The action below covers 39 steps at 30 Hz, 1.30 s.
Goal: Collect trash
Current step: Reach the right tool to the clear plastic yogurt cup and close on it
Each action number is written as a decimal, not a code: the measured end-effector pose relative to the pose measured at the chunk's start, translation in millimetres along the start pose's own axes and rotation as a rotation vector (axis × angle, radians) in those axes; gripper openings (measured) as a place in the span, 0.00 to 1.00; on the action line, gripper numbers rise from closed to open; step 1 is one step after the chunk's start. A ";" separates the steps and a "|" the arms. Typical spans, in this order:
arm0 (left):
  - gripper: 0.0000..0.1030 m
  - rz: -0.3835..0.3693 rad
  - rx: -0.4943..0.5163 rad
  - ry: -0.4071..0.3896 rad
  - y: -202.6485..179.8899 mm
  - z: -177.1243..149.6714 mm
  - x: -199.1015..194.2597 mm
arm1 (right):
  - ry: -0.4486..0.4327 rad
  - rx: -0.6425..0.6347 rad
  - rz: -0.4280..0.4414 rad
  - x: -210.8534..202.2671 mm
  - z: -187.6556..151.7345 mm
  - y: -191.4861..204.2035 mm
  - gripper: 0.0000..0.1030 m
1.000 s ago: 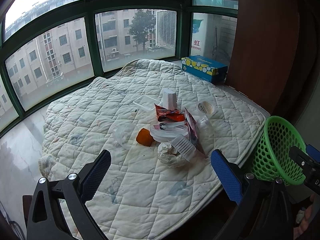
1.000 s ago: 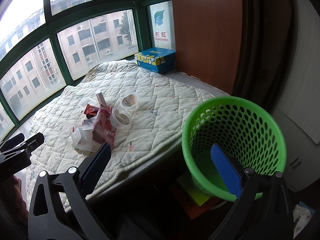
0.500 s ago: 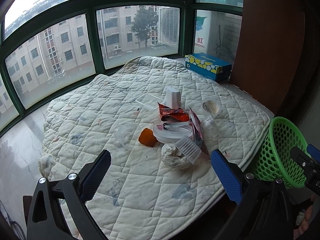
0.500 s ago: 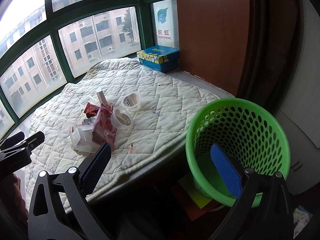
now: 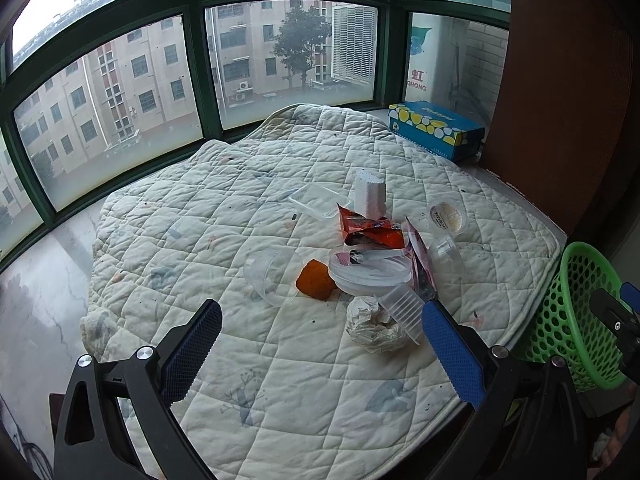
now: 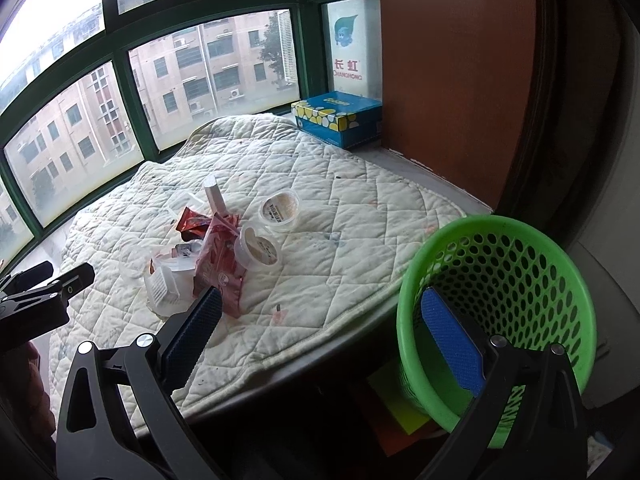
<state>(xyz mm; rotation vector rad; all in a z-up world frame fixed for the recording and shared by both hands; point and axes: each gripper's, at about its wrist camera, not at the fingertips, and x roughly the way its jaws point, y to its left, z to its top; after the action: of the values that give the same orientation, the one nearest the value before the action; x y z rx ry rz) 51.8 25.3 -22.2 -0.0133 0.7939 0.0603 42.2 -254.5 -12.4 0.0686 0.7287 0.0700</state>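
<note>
A heap of trash lies on a white quilted pad (image 5: 224, 216): a red snack wrapper (image 5: 370, 230), a round plastic lid (image 5: 370, 274), an orange scrap (image 5: 314, 280), a crumpled white paper ball (image 5: 370, 326), a ribbed clear cup (image 5: 402, 310) and small plastic tubs (image 6: 260, 248). My left gripper (image 5: 320, 344) hovers open just short of the paper ball, empty. My right gripper (image 6: 320, 328) is open and empty, its right finger in front of the green mesh basket (image 6: 504, 296) beside the table edge. The basket (image 5: 580, 312) also shows at the right of the left wrist view.
A blue tissue box (image 5: 436, 130) stands at the pad's far right corner, by a brown wooden panel (image 6: 456, 80). Green-framed windows (image 5: 200, 76) ring the far side. The left gripper's body (image 6: 36, 300) appears at the left of the right wrist view.
The left gripper has moved forward toward the trash heap, which now sits closer between its fingers. The right gripper shifted slightly, bringing the basket nearer. Both stayed open.
</note>
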 end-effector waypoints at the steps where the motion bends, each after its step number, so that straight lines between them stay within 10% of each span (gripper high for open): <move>1: 0.94 0.003 -0.002 0.003 1.8 0.9 1.7 | 0.000 -0.005 0.003 1.6 1.6 1.1 0.95; 39: 0.94 0.031 -0.050 0.063 52.7 0.0 39.7 | 0.176 -0.024 0.287 122.4 30.7 35.6 0.95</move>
<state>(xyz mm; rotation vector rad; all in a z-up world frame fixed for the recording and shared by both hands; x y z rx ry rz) 76.5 79.8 -49.9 -0.0507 0.8554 0.1101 152.3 -209.4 -67.5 0.1449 0.8903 0.3623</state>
